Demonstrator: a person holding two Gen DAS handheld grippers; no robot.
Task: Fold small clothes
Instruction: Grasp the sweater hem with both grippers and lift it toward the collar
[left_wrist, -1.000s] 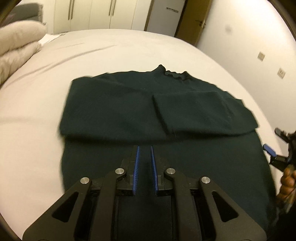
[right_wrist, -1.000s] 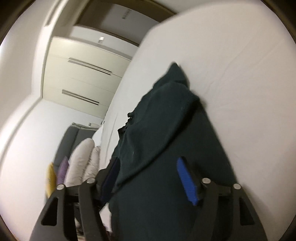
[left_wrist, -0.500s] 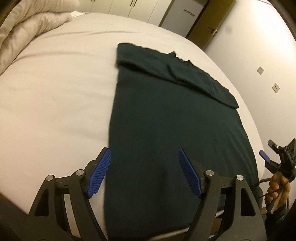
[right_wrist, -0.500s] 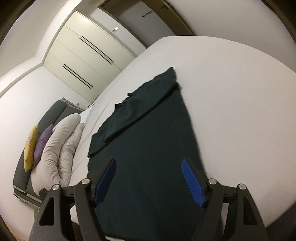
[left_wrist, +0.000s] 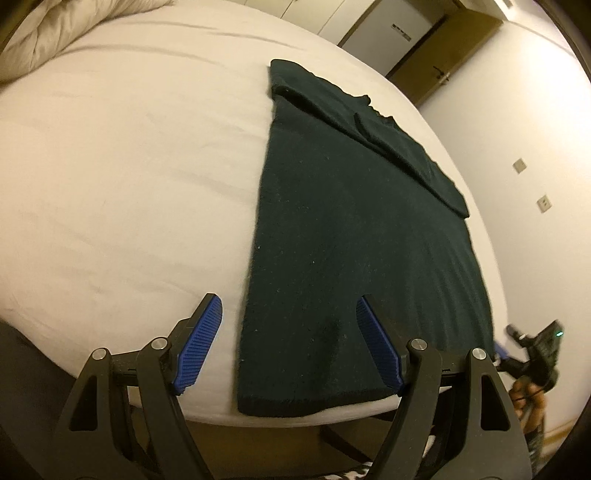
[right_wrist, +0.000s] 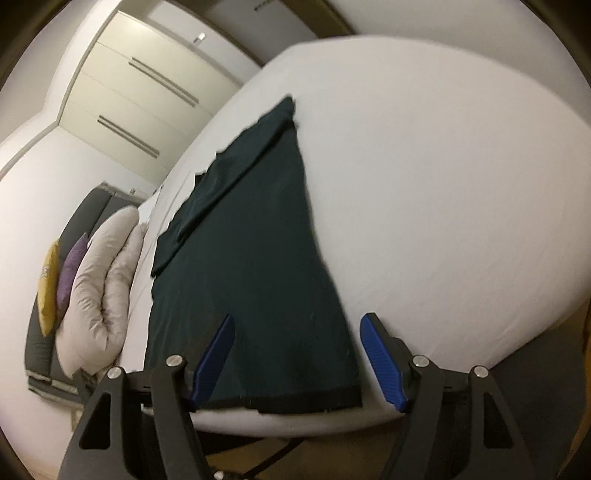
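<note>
A dark green sweater (left_wrist: 351, 221) lies flat on the white bed (left_wrist: 129, 166), sleeves folded across its chest at the far end, hem at the near bed edge. My left gripper (left_wrist: 288, 299) hangs open over the hem's left corner, with the sweater's left edge running between its fingers, untouched. In the right wrist view the sweater (right_wrist: 251, 258) stretches away from my right gripper (right_wrist: 298, 317), which hovers over the hem's right corner. Its jaws are closing slightly but stand wide, pads off the cloth. That gripper (left_wrist: 517, 339) also shows blurred at the left view's lower right, held by a hand (left_wrist: 524, 391).
A rolled pale duvet (right_wrist: 99, 295) lies at the head of the bed (right_wrist: 443, 184), with a yellow cushion (right_wrist: 50, 288) and a purple cushion (right_wrist: 72, 266) behind it. Wardrobe doors (right_wrist: 122, 110) and a brown door (left_wrist: 443, 48) stand beyond. Floor drops off below the hem.
My left gripper, shut low over the sweater a second ago, opened. Both grippers drew back from the folded sleeves to the hem at the near bed edge.
</note>
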